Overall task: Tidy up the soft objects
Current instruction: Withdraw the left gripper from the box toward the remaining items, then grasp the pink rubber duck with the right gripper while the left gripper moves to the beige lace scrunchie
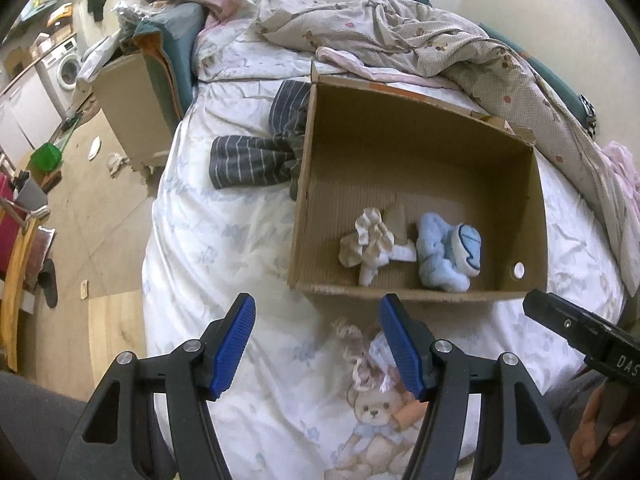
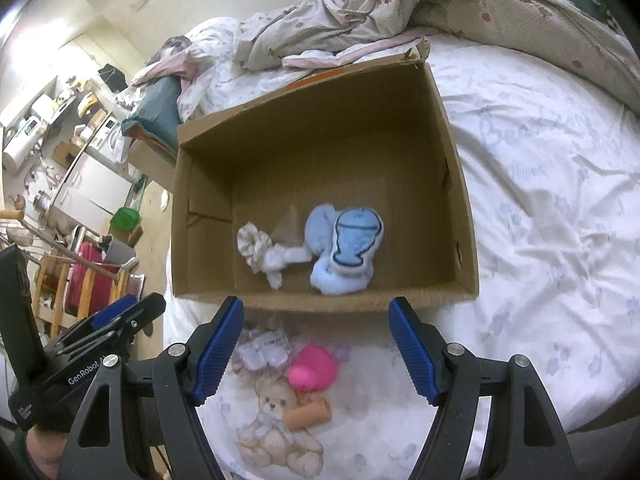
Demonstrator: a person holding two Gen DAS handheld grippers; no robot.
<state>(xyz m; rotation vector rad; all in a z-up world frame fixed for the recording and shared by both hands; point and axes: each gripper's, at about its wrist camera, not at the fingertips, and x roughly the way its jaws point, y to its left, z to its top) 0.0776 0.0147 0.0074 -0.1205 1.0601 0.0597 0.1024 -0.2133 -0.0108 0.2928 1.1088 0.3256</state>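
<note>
Sensibly, with both the left tongs (image 1: 316, 346) and right tongs (image 2: 316, 354) wide and empty, the pink soft toy (image 2: 314, 368) low in the frame, just before the cardboard box (image 2: 460, 216), wanted 1 centred, gentle pinch on the bed (image 2: 540, 200).

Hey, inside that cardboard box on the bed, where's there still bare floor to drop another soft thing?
The cardboard box has bare floor along its far wall and in its right part, beside the blue plush. The near middle is crowded: the cream scrunchie and the plush lie close together there.
</note>
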